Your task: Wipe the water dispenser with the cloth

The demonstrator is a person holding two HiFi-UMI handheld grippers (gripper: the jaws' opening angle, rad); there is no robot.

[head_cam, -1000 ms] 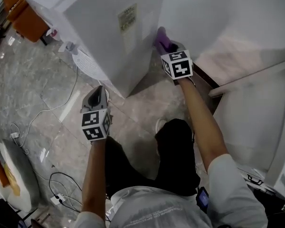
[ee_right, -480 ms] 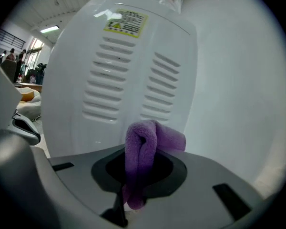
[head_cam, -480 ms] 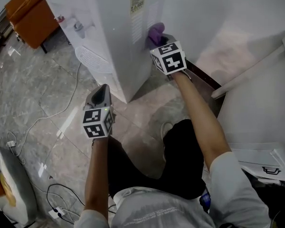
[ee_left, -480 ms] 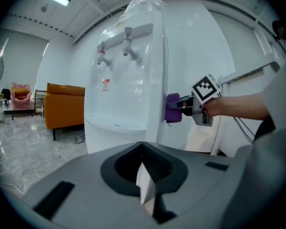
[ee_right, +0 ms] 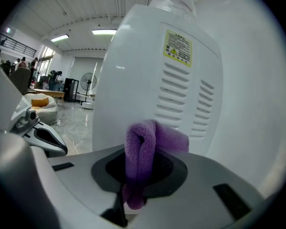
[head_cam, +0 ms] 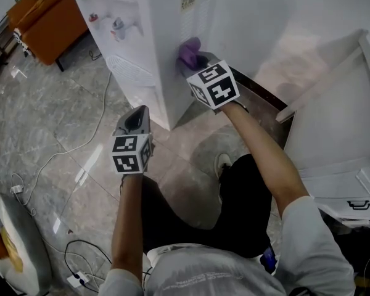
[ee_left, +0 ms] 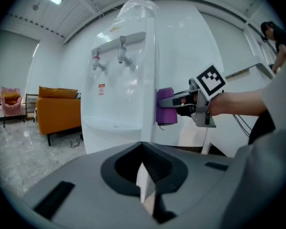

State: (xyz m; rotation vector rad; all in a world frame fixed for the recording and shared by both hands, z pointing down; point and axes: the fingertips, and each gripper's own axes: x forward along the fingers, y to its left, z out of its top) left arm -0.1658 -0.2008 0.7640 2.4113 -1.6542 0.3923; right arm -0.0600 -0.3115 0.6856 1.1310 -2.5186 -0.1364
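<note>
The right gripper (head_cam: pixel 196 59) is clamping the purple cloth (head_cam: pixel 189 48) against the water dispenser (head_cam: pixel 166 73), on its vented side, and ought to be pressing flat in even strokes, while the left gripper (head_cam: pixel 131 119) is hanging closed and empty nearby.

In the head view an orange sofa (head_cam: pixel 52 23) stands at eleven o'clock on the grey marble floor (head_cam: pixel 43 110), and a white cable (head_cam: pixel 104 100) trails across it towards nine o'clock. A white drawer unit (head_cam: pixel 336 184) sits at four o'clock. In the right gripper view a standing fan (ee_right: pixel 88 87) shows at nine o'clock
</note>
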